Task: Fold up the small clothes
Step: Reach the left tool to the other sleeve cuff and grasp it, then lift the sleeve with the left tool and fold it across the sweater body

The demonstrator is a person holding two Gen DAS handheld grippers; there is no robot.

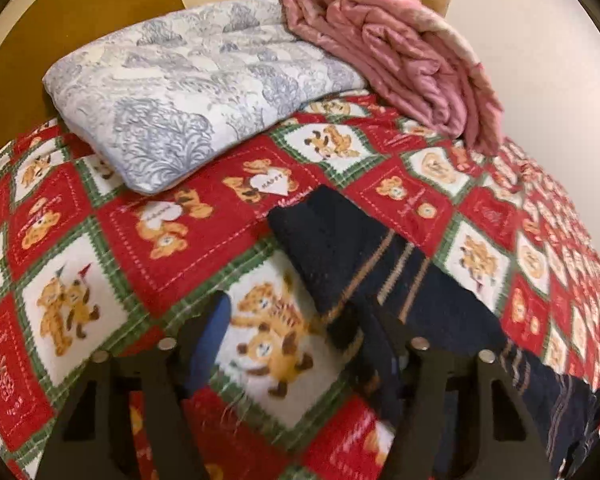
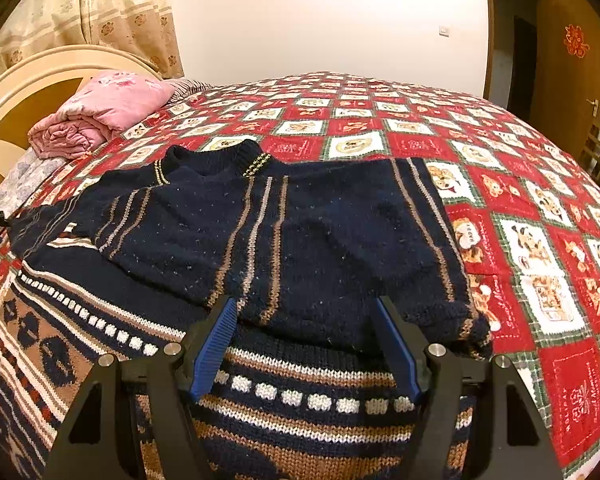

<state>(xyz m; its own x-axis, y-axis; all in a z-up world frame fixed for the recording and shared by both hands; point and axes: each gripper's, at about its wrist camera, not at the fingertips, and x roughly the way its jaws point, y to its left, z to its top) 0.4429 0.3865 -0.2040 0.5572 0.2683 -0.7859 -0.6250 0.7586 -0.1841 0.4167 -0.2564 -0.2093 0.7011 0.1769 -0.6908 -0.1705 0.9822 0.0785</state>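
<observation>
Navy knit sweater [image 2: 284, 240] lies on the bear-print bedspread [image 2: 540, 240], collar toward the far side, patterned hem nearest the right wrist camera. The right sleeve [image 2: 380, 248] is already folded in across the chest; the left sleeve [image 2: 52, 224] looks spread out toward the bed's left edge — not yet folded, as far as I can judge.

Right gripper [image 2: 306, 340] hovers over the lower body of the sweater, fingers spread wide, nothing between them. Left gripper [image 1: 296, 328] sits low over the bedspread with a dark sleeve end [image 1: 360, 264] draped against its right finger; the left blue pad [image 1: 212, 340] shows bare with a clear gap, so the jaws look released, not pinching (some blur here, contact with the knit is hard to confirm).

Progress: early-to-mid. One sleeve in, the other still out, the bottom-to-collar fold not done. Next likely needs the left sleeve gripped and brought across.

Off-task stuff at the head of the bed — a blue-white floral quilt [image 1: 188, 92] and a rolled pink quilt [image 1: 400, 48], well apart from the sweater.
</observation>
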